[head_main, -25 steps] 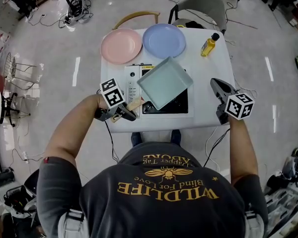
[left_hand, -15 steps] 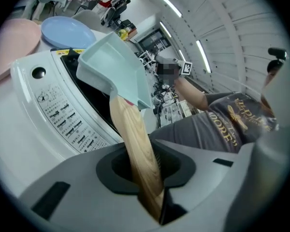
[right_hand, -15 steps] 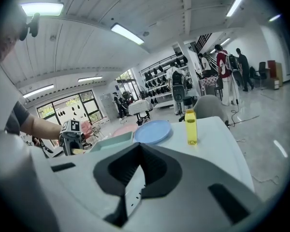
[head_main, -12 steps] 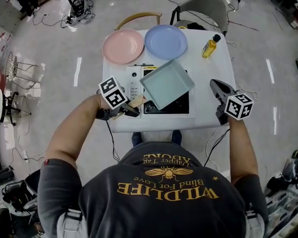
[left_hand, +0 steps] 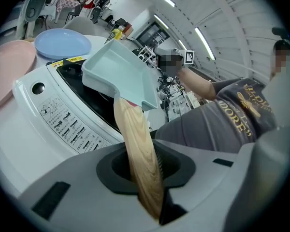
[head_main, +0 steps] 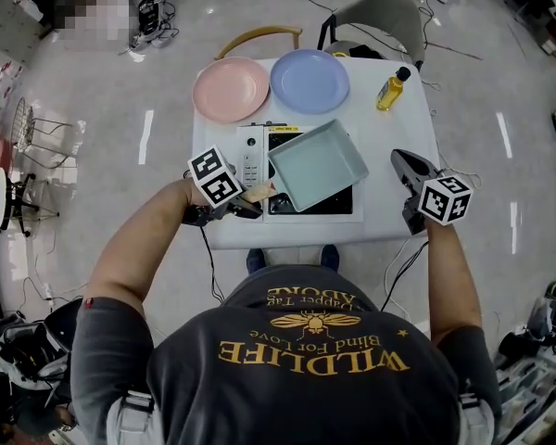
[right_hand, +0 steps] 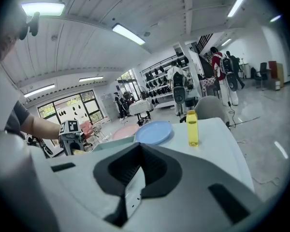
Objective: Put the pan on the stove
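The pale green square pan (head_main: 317, 164) lies over the black glass of the white stove (head_main: 250, 156), one corner reaching past the stove's far edge. Its wooden handle (head_main: 257, 193) points to the front left. My left gripper (head_main: 244, 205) is shut on that handle at the table's front left. In the left gripper view the handle (left_hand: 137, 149) runs between the jaws up to the pan (left_hand: 118, 71), above the stove's control panel (left_hand: 63, 115). My right gripper (head_main: 408, 163) hovers at the table's right edge, shut and holding nothing; its jaws (right_hand: 134, 178) meet.
A pink plate (head_main: 230, 88) and a blue plate (head_main: 309, 80) lie at the back of the white table (head_main: 398, 128). A yellow oil bottle (head_main: 391, 86) stands at the back right. A chair (head_main: 380, 12) stands behind the table. Cables and gear lie on the floor around.
The pan has turned and shifted a little to the right over the stove. My left gripper followed the handle slightly. The right gripper has stayed in place.
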`<state>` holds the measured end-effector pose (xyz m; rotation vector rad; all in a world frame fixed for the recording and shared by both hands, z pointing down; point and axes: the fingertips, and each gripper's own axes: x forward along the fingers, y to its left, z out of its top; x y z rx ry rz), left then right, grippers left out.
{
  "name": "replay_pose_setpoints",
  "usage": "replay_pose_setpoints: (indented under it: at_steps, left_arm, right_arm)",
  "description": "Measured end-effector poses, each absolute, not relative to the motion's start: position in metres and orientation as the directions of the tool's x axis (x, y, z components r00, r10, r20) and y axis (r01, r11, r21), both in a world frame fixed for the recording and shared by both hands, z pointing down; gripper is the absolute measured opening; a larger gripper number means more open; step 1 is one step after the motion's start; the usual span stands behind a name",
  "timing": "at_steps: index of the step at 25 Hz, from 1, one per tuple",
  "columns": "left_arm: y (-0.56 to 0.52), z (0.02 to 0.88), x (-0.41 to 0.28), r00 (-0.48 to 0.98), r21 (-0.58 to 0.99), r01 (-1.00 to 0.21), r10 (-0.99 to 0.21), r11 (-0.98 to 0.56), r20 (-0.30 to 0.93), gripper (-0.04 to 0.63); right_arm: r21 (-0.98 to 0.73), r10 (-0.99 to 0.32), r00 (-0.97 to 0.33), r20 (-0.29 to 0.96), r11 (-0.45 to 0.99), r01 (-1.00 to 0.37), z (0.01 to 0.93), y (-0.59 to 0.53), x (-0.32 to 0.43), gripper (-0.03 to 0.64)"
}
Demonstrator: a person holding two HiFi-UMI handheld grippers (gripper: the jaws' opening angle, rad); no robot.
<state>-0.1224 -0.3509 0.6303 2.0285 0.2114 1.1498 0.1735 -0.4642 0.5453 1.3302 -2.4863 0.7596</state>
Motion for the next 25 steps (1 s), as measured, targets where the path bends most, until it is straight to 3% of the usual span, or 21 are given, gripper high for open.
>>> replay_pose_setpoints:
  at_steps: [16, 21, 25]
  left_arm:
    - [-0.383, 0.615, -0.139, 0.740, 0.664, -0.381, 0.219, -0.644, 0.636, 0.354]
    - [-0.407, 0.602, -0.165, 0.792, 0.638, -0.465, 0.033, -0.614, 0.610, 0.371]
    - [-0.436, 0.573, -0.192, 0.819, 0.596, -0.544, -0.218, -0.591, 0.531, 0.370]
  right_arm:
    - [-0.325, -0.716, -0.566, 0.408, 0.466, -0.823, 0.533, -0.469, 0.172, -0.002]
    - [-0.311, -0.727, -0.562, 0.394, 0.470, -0.826, 0.523, -0.472, 0.173, -0.002]
    - [-0.300, -0.740, -0.558, 0.377, 0.472, -0.829, 0.511, -0.473, 0.174, -0.002]
